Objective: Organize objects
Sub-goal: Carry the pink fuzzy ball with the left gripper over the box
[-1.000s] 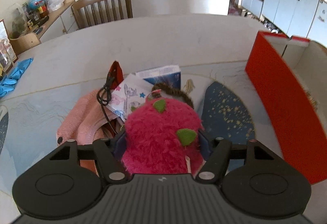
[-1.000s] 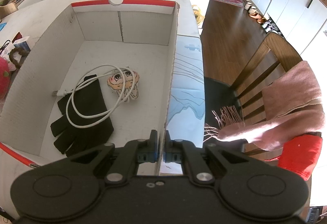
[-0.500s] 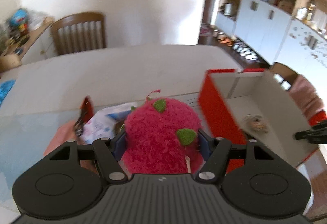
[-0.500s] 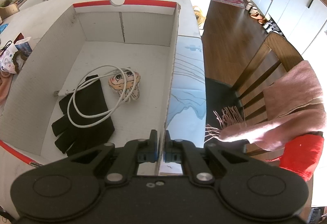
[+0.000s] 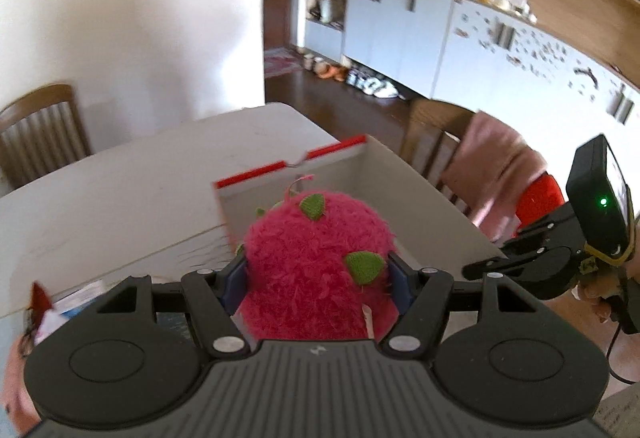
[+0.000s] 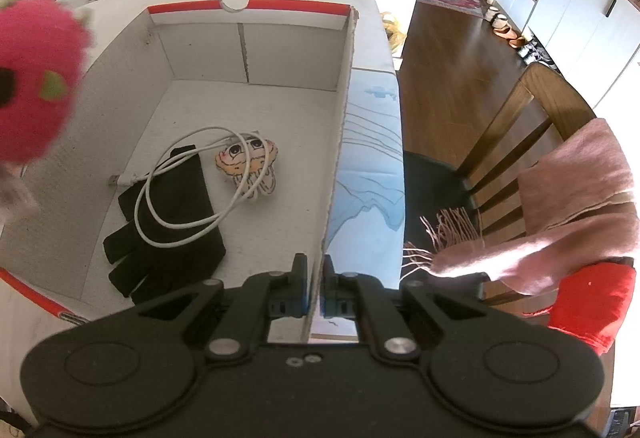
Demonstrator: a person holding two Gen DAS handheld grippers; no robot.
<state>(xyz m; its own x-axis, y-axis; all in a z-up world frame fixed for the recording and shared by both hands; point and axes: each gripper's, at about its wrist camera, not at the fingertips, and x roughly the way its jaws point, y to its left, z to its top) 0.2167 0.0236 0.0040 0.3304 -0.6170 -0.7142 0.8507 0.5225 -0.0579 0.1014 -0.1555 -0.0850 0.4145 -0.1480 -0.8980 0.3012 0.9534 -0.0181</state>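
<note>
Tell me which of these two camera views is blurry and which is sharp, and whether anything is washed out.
Left wrist view: the room and cardboard box are smeared by motion, while the pink plush toy held in the left tool stays crisp; the wall is overexposed. Right wrist view: mostly sharp, with the black glove and white cable clear, only the plush at the left edge blurred; straight edges bow from the fisheye lens.

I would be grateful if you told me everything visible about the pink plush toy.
The pink plush toy is a round, shaggy ball of bright pink fuzz with small green felt leaves and a thin pink loop on top. The left tongs clamp it from both sides, holding it in the air beside the cardboard box, touching nothing else.
</note>
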